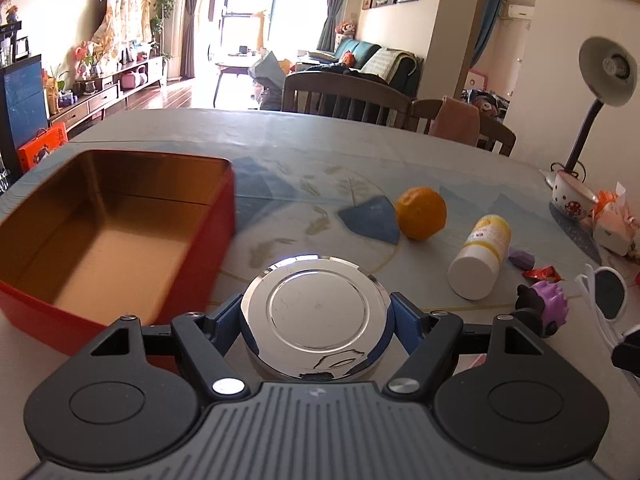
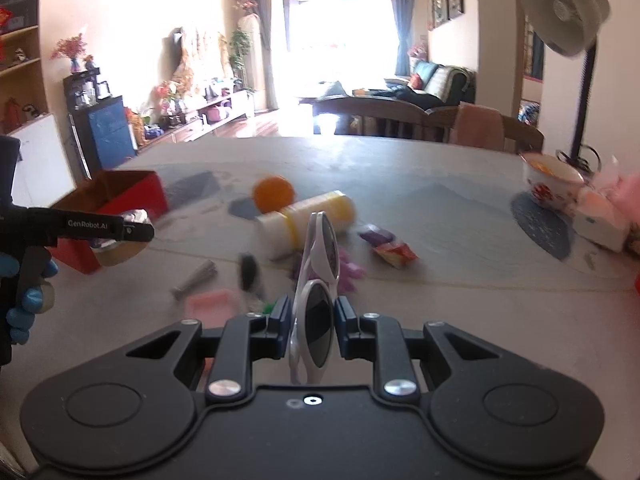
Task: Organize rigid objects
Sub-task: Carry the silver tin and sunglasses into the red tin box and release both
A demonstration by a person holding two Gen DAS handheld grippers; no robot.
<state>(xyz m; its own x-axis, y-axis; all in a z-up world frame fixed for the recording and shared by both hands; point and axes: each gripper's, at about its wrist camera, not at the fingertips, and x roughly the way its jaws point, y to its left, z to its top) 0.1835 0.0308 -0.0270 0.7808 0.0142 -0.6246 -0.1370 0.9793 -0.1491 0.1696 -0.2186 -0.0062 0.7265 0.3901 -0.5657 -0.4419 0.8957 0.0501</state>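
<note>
Dining table (image 2: 440, 240), right tongs (image 2: 311, 316) gripping white sunglasses (image 2: 318, 280) edge-up, pointing away.

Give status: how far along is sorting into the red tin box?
Done: nothing, the red tin box is empty.
In hand: left gripper holds the round silver metal lid; right gripper is shut on the white-framed sunglasses.
Left: orange, white-and-yellow bottle, purple toy.

Pink block (image 2: 211, 303) blurred, dark object (image 2: 249, 272) unidentifiable, purple toy (image 2: 347, 270) behind sunglasses (image 2: 318, 280)
</note>
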